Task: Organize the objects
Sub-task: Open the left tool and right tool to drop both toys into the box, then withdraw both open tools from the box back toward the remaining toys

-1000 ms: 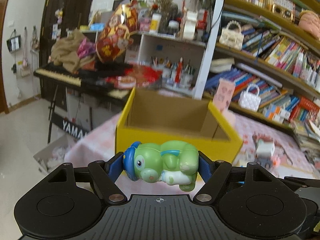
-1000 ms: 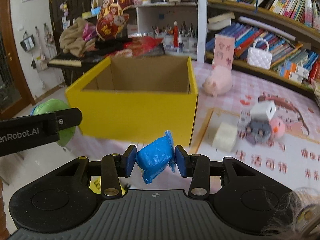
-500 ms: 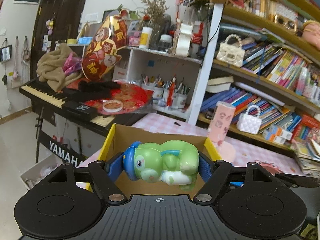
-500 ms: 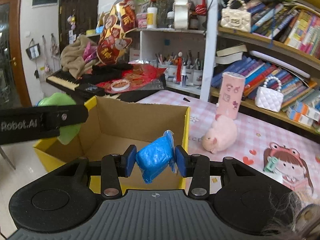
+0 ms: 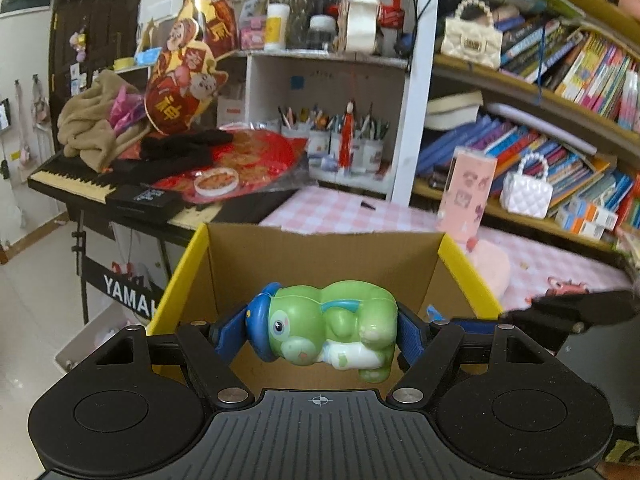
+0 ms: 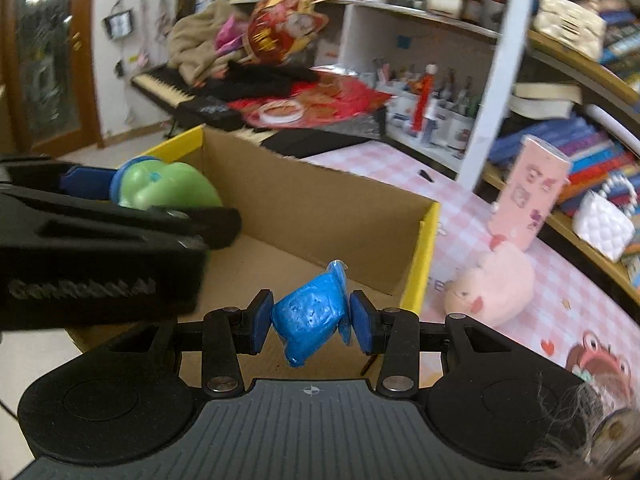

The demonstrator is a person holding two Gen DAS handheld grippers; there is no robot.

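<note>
Green toy [image 5: 332,326] over cardboard box [image 5: 320,252]

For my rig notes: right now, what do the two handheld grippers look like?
Both match: left gripper and right gripper have black ribbed bodies, round side discs, silver screws, black linkage arms and blue pads. The left one's side carries pale lettering.

One green toy [image 5: 332,326], one blue packet [image 6: 310,312], one box [image 5: 320,256]
</note>
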